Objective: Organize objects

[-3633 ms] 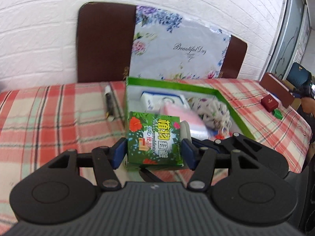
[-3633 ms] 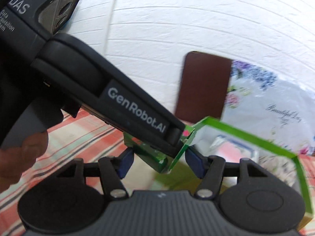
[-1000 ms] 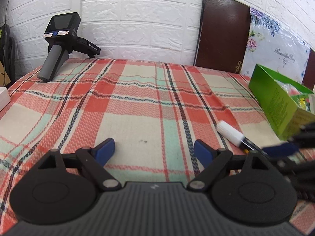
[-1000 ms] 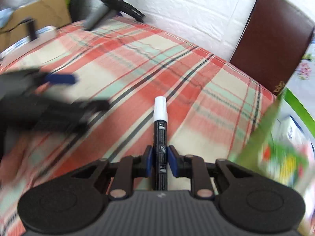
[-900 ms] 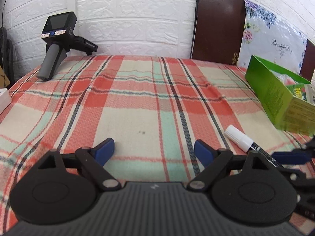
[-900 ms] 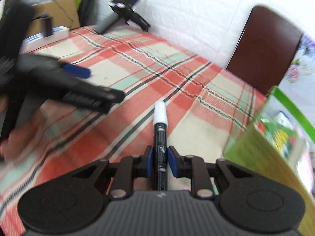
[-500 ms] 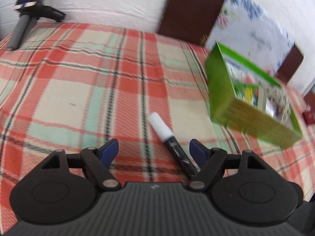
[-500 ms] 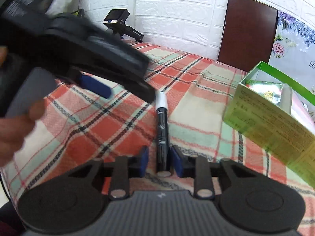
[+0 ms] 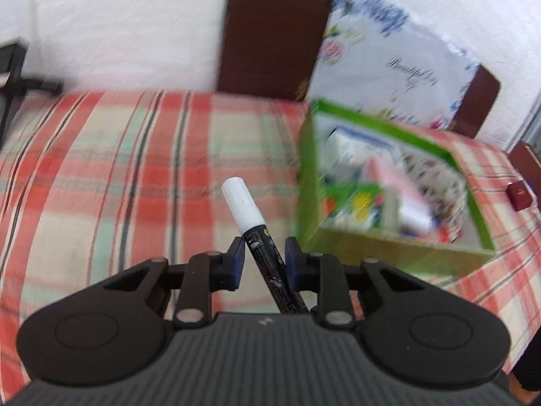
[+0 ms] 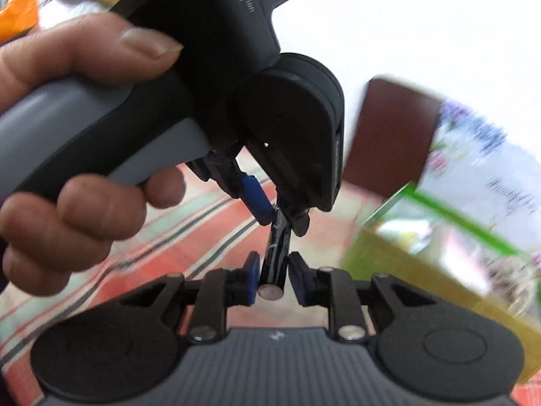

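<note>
A black marker (image 9: 267, 264) with a white cap (image 9: 241, 203) stands slanted between the fingers of my left gripper (image 9: 262, 257). Its jaws are closing around the barrel, and a thin gap still shows on each side. In the right wrist view my right gripper (image 10: 274, 270) is shut on the marker's (image 10: 277, 247) rear end. The left gripper (image 10: 284, 220), held by a hand (image 10: 67, 203), comes in from above at the marker's far end. The green box (image 9: 389, 247) with several packets inside sits to the right on the plaid tablecloth (image 9: 118, 176).
A brown chair back (image 9: 274, 34) and a floral bag (image 9: 399, 61) stand against the white wall behind the table. A small red box (image 9: 520, 194) lies near the right table edge. The green box (image 10: 389, 264) is blurred at the right.
My right gripper lifted the marker off the cloth and brought it toward the left gripper. The left gripper swung right over it, and its jaws narrowed from wide open to close around the barrel.
</note>
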Demonstrator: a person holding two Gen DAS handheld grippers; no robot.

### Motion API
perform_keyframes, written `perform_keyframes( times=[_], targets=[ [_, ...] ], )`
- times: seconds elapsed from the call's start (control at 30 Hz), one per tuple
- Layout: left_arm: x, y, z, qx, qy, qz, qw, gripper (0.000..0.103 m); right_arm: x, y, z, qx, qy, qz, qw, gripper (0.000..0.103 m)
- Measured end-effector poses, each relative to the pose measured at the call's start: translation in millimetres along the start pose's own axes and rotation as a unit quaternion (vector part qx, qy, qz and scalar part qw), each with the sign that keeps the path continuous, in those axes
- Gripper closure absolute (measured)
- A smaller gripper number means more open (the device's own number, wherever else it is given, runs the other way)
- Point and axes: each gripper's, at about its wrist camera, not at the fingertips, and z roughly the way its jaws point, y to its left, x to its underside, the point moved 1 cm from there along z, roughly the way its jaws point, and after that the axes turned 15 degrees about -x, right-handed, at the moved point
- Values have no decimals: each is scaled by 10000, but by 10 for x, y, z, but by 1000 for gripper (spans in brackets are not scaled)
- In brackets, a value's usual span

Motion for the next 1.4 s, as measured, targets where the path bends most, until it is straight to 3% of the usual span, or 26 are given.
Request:
perform_keyframes(
  times=[0.23, 0.47, 0.57, 0.6, 0.63, 0.73, 0.87, 1.0, 1.23, 1.4],
  targets=[
    [-496, -714, 16, 623, -476, 410, 9961, 76, -123, -719, -71, 988, -338, 243, 9942, 84],
    [-548, -1442, 296, 1053, -442, 806, 9902, 77, 108, -1371, -2, 1690, -63, 587, 9838, 85],
    [-505, -1645, 455, 694, -443, 1029, 9913, 69, 258, -1595, 86, 1996, 244, 748, 9767, 80],
    [-476, -1656, 485, 500, -447, 1096, 9917, 67, 299, -1640, 66, 2014, 280, 851, 9754, 71],
    [-444, -1617, 488, 461, -465, 1136, 9914, 67, 316, -1661, 57, 1988, 252, 912, 9755, 65],
    [-375, -1407, 431, 291, -580, 1169, 9910, 66, 332, -1624, 17, 1920, 159, 876, 9773, 64],
    [-286, -1001, 267, 133, -685, 876, 9937, 59, 305, -1476, -116, 1842, -102, 887, 9788, 59],
    [-95, -584, 52, -248, -779, 631, 9946, 55, 293, -1244, -368, 1674, -308, 903, 9813, 53],
    [446, -60, -92, -1053, -483, 511, 9919, 52, 266, -783, -657, 1259, -89, 1279, 9837, 46],
    [794, 99, -142, -1182, -270, 505, 9913, 47, 245, -719, -765, 1134, -99, 1794, 9772, 45]
  ],
)
